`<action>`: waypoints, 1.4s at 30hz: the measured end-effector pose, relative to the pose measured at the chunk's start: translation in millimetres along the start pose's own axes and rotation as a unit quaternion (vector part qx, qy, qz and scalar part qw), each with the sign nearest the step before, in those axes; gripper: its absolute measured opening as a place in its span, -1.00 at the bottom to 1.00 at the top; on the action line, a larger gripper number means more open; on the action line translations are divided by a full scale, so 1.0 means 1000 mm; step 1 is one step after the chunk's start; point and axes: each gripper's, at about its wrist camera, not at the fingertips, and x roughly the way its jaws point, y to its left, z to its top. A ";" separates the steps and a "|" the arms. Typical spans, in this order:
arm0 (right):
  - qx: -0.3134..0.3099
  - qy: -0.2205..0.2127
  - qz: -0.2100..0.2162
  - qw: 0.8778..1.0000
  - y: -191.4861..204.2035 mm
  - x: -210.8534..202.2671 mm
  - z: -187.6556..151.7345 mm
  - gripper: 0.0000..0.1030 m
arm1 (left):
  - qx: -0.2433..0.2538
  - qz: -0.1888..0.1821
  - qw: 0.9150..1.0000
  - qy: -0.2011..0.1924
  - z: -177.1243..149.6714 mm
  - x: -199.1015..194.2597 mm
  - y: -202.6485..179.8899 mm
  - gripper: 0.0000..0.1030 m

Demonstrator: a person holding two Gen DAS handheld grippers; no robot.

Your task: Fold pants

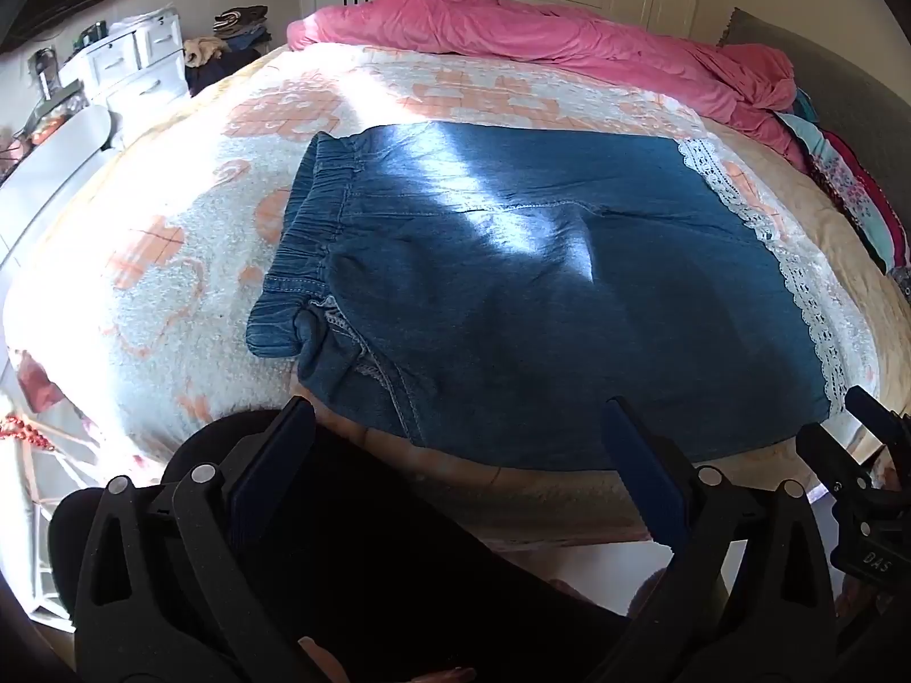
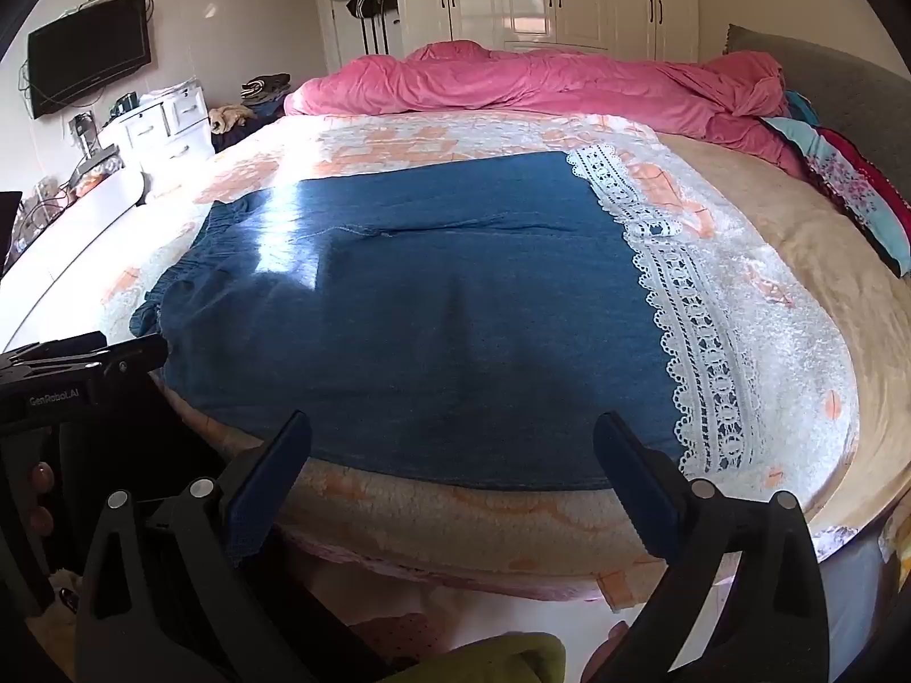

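The denim pants [image 1: 512, 296] lay flat on the patterned bedspread [image 1: 171, 262], spread across the near part of the bed with their long axis running side to side: the elastic waistband [image 1: 302, 250] sat at the left end and the lace-trimmed hems [image 2: 689, 341] at the right. Both hand-held tools hung just short of the near edge of the cloth, tilted down toward it. The left gripper [image 1: 455, 432] faced the waistband half and looked the nearer of the two to that end, while the right gripper [image 2: 452, 444] faced the leg half, closer to the lace. Each stood with its jaws spread wide, holding nothing and touching nothing (the blue pads framed only the bed's edge and the denim beyond). The pink quilt [image 2: 541, 79] was heaped along the far side, well clear of the pants. As I judged it, the fold was not yet begun, and the near long edge was the reachable part for either hand.
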 end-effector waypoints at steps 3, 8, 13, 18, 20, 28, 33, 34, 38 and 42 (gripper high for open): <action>-0.007 -0.002 -0.012 1.000 0.003 0.000 0.001 0.92 | 0.000 0.003 1.000 0.002 0.000 0.000 -0.003 0.82; 0.003 -0.004 -0.005 1.000 0.003 0.001 -0.001 0.92 | 0.000 -0.001 1.000 0.005 -0.001 -0.002 0.001 0.82; 0.005 -0.003 0.000 1.000 0.000 -0.002 0.000 0.92 | 0.004 0.001 1.000 0.006 -0.001 0.002 -0.002 0.82; 0.000 0.000 0.001 1.000 0.003 0.001 -0.001 0.92 | 0.002 -0.001 1.000 0.007 -0.002 0.005 -0.001 0.82; -0.001 -0.001 0.000 1.000 0.003 0.001 -0.002 0.92 | 0.002 -0.001 1.000 0.005 -0.002 0.005 -0.002 0.82; -0.004 0.003 -0.002 1.000 0.005 0.003 -0.002 0.92 | 0.002 -0.006 1.000 0.006 -0.003 0.004 -0.001 0.82; -0.007 0.004 -0.003 1.000 0.006 0.004 -0.001 0.92 | 0.001 -0.008 1.000 0.006 -0.002 0.003 0.000 0.82; -0.007 0.004 -0.003 1.000 0.006 0.004 -0.001 0.92 | 0.001 -0.008 1.000 0.006 -0.002 0.004 0.000 0.82; -0.005 0.006 -0.002 1.000 0.005 0.005 -0.001 0.92 | -0.001 -0.011 1.000 0.008 -0.002 0.004 0.001 0.82; -0.008 0.006 -0.002 1.000 0.006 0.006 0.000 0.92 | -0.002 -0.013 1.000 0.012 -0.002 0.008 0.002 0.82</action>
